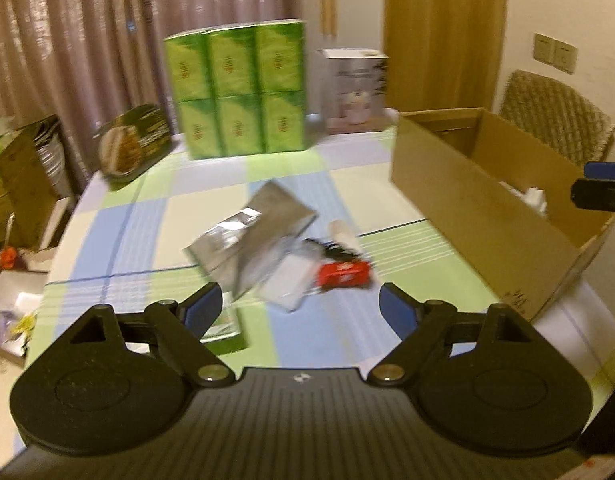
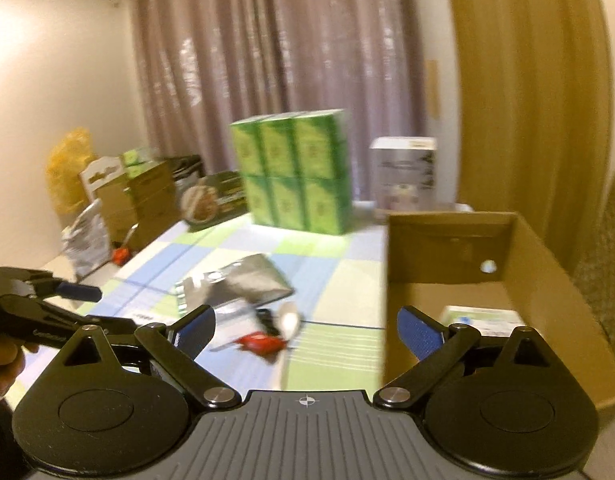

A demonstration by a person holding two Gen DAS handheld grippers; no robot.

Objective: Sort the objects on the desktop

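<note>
Hovering both grippers, jaws wide apart, nothing held: left gripper (image 1: pixel 300 304), right gripper (image 2: pixel 306 326). Just ahead of the left: red packet (image 1: pixel 344 274), long axis across the jaws, so prob needs wrist turn. Beyond it, foil pouch (image 1: pixel 249 240) lying flat, long axis diagonal, far-right to near-left. Cardboard box (image 2: pixel 503 280) front-right of the right gripper, likely the drop bin; some items already in it.
</note>
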